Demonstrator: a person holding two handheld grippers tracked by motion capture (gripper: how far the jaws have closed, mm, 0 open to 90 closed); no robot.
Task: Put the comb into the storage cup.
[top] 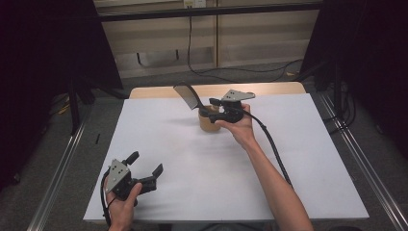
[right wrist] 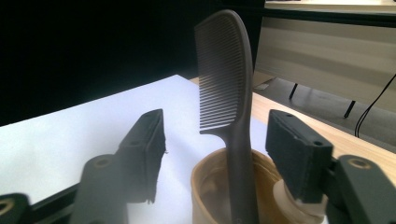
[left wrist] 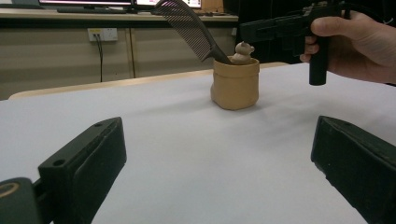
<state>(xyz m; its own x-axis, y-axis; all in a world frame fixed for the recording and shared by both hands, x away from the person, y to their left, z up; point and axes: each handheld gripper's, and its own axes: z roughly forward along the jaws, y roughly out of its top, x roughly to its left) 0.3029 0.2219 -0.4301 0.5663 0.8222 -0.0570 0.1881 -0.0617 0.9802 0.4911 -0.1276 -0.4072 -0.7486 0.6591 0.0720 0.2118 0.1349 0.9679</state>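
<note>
A dark comb (right wrist: 227,93) stands handle-down in a tan cup (left wrist: 235,83) at about 12 o'clock on the white table (top: 288,159), leaning toward 11 o'clock. The right gripper (right wrist: 217,149) hovers at the cup, released, its jaws spread either side of the comb's handle without touching it. The left gripper (top: 144,163) rests near 7 o'clock, jaws wide apart and holding nothing.

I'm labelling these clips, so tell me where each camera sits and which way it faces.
High view: above the person's side, facing forward and down on the table; both forearms show.
Left gripper view: rides the left gripper, looking level across the table at the cup; own jaws show.
Right gripper view: rides the right gripper, jaws flanking the comb.
All share comb and cup.
</note>
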